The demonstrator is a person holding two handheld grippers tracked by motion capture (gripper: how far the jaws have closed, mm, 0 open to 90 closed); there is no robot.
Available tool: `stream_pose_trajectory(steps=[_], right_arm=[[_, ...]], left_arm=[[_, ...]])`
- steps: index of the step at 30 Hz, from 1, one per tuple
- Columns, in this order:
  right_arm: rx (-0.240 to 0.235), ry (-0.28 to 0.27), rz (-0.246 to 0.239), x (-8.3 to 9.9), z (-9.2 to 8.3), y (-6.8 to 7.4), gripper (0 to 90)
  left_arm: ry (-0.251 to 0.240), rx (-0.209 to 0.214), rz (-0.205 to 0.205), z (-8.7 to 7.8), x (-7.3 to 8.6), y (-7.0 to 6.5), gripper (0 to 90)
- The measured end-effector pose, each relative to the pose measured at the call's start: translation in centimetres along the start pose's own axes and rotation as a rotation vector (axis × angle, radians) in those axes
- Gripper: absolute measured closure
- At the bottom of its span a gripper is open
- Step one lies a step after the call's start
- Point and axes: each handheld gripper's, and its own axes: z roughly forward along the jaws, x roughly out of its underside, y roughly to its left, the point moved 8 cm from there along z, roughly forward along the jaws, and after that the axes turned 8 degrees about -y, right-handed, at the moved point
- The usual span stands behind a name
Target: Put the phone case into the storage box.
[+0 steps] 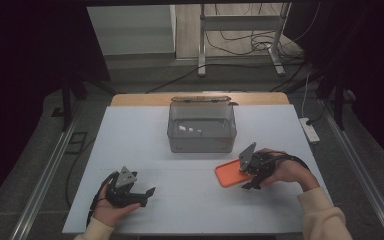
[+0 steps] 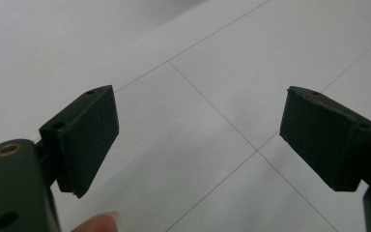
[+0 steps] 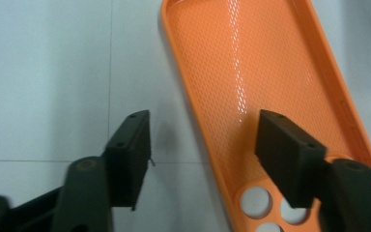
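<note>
An orange phone case (image 1: 228, 174) lies inside-up on the white table, right of centre. In the right gripper view the phone case (image 3: 256, 77) shows its dimpled inner face and camera holes near the bottom. My right gripper (image 3: 203, 154) is open and straddles the case's long left edge, one jaw over the table, the other over the case's inside. From above, the right gripper (image 1: 248, 179) sits at the case's right end. My left gripper (image 1: 147, 194) rests near the front left of the table, open, with only bare table between its pads (image 2: 89, 137).
A clear plastic bin (image 1: 202, 127) stands at the middle back of the table with a few small white bits on its floor. The white table sheet (image 1: 180, 200) has thin seam lines. A power strip (image 1: 309, 129) lies off the table's right edge.
</note>
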Motion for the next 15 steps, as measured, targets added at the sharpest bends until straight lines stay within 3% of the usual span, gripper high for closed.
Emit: stream_pose_trajectory(steps=[15], right_arm=[[0.011, 0.007, -0.069, 0.20, -0.25, -0.25, 59.8]], left_arm=[[-0.009, -0.002, 0.009, -0.02, -0.12, -0.14, 14.2]])
